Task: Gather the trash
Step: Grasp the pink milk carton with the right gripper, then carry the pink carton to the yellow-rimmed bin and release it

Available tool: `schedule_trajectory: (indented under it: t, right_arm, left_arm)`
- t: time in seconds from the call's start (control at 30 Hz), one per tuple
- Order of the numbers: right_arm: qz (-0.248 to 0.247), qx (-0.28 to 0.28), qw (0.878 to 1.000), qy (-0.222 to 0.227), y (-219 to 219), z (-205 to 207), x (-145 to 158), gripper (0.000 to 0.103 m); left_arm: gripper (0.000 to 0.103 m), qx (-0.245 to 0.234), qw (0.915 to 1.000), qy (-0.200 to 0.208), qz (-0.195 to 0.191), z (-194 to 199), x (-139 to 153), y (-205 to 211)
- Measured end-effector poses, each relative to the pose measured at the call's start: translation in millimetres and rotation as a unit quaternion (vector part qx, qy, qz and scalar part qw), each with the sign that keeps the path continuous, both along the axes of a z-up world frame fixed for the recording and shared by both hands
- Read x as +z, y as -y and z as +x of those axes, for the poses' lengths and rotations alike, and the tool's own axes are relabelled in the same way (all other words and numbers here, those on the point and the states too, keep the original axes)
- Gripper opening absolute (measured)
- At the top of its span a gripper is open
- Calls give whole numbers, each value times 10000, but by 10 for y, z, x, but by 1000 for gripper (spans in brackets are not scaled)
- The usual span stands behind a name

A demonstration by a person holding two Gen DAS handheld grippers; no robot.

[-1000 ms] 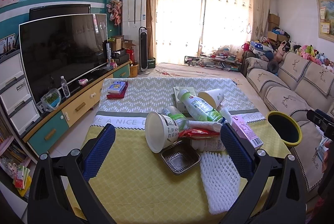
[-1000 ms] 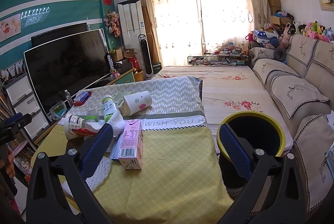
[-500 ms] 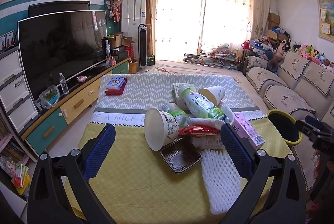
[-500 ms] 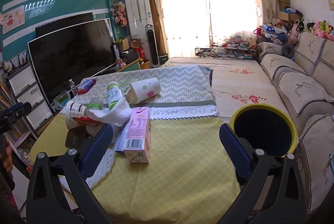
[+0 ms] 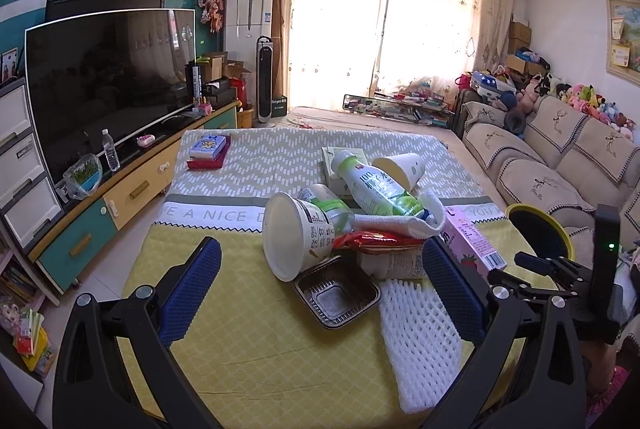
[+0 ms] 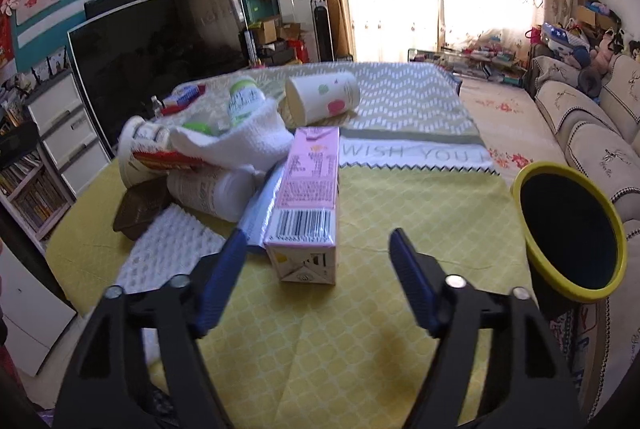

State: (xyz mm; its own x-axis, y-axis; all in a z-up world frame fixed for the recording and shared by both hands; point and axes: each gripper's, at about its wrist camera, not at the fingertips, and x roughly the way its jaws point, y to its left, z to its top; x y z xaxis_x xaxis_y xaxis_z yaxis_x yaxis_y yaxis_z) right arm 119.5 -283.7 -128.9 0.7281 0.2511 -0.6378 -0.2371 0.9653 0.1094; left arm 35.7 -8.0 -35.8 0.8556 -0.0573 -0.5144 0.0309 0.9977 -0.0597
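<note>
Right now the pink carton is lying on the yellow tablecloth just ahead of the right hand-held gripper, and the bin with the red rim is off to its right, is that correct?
Not quite: the bin has a yellow rim, not red, as the right wrist view shows. The rest holds: the pink carton lies on the yellow tablecloth just ahead of the right hand-held gripper, with the bin off to its right.

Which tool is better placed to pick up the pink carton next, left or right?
Right. The right tool is lined up on the pink rectangular carton, its jaws just narrowing without gripping it, with the yellow-rimmed black bin beside it. The left tool faces the pile's white tub.
</note>
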Motion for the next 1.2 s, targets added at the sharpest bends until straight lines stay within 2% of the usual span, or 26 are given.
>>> schedule_trajectory:
  t: [0.1,0.3,0.4,0.57,0.9,1.03,1.2]
  right_arm:
    - [20,17,10000,-46,-27,49,-38,57]
    - [91,135,9997,-182,-110,131,-104,54]
    - [114,169,9996,-182,-145,158,-129,39]
    - [243,196,9995,-44,-109,113,-72,38]
    - [622,134,9966,519,176,-102,327,37]
    - [682,-178,9947,751,433,-153,467,37]
    - [590,-1128,9885,814,1007,-94,459,38]
  left_arm:
    - [99,-44,10000,-64,2,41,-41,24]
    - [99,-114,9999,-105,1,85,-84,66]
    - [99,-134,9998,-114,-10,77,-93,79]
    - [99,-164,9998,-137,-4,67,-96,97]
    - [99,-232,9996,-139,-8,42,-99,142]
    - [99,-280,9995,-136,-3,25,-79,157]
    - [99,-358,9993,-125,21,9,-67,215]
